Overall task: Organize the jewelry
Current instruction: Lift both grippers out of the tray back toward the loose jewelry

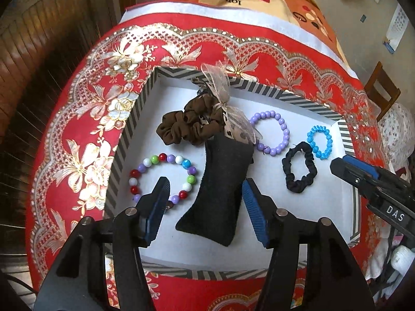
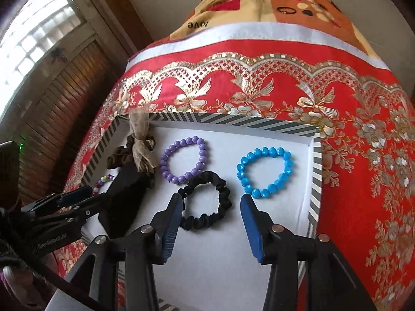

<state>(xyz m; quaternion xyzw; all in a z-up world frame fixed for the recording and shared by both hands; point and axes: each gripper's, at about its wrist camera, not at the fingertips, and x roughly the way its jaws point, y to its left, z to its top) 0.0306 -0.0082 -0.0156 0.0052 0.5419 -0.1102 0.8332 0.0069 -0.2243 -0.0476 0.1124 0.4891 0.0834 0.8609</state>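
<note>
Leftmost, the multicoloured bracelet (image 1: 163, 178) lies in the tray (image 1: 259, 86), partly hidden behind the left gripper (image 1: 205, 197), jaws wide, holding nothing; black pouch (image 1: 220, 186) between them, its ribbon (image 1: 220, 90) covering the brown scrunchie (image 1: 186, 127); purple bracelet (image 2: 182, 160), black scrunchie (image 2: 207, 202), blue bracelet (image 2: 265, 172) lie apart; right gripper (image 2: 210, 207) open, empty.

left claw (image 1: 205, 194): jaws wide apart, angled down | right claw (image 2: 210, 207): jaws parted, angled down
</note>
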